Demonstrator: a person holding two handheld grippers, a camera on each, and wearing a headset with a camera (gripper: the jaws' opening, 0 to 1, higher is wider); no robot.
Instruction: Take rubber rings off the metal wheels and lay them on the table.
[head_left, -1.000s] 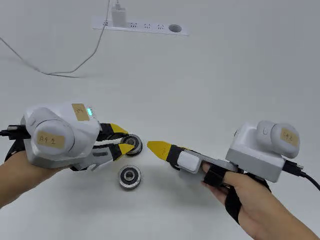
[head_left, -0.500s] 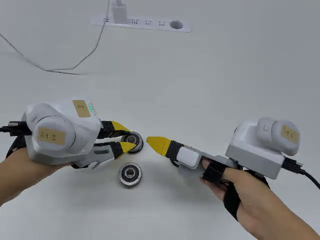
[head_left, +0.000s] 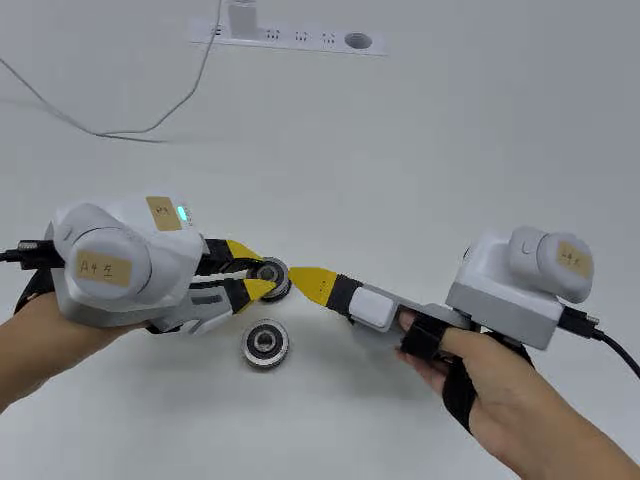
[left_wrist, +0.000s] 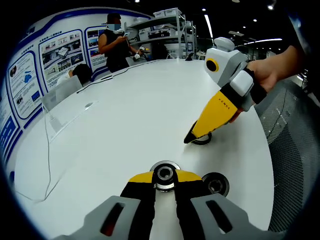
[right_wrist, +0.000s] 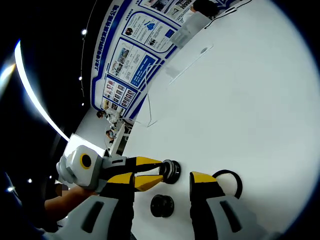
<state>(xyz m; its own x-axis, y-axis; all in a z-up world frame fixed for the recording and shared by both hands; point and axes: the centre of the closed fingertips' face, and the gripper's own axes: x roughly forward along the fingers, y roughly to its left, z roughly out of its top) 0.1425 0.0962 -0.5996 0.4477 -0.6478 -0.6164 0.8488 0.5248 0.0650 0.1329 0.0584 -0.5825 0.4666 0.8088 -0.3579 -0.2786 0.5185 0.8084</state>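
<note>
My left gripper (head_left: 254, 270) is shut on a metal wheel (head_left: 270, 276) with a black rubber ring around it, held just above the white table (head_left: 420, 170). In the left gripper view the wheel (left_wrist: 165, 175) sits between the yellow tips. My right gripper (head_left: 310, 283) comes in from the right, its yellow tip almost at the held wheel. In the right gripper view its jaws stand apart, with the held wheel (right_wrist: 170, 171) just ahead of them. A second wheel (head_left: 265, 343) lies flat on the table below. One loose black ring (left_wrist: 202, 140) lies on the table under the right gripper.
A white power strip (head_left: 290, 38) with a plugged charger lies at the far edge, and its cable (head_left: 130, 130) trails to the left. In the left gripper view a person (left_wrist: 117, 42) stands at the table's far end and a mesh chair (left_wrist: 295, 150) stands beside the table.
The right gripper has moved left, and its yellow tip has closed the gap to the held wheel. The left gripper keeps its hold and has hardly moved.
</note>
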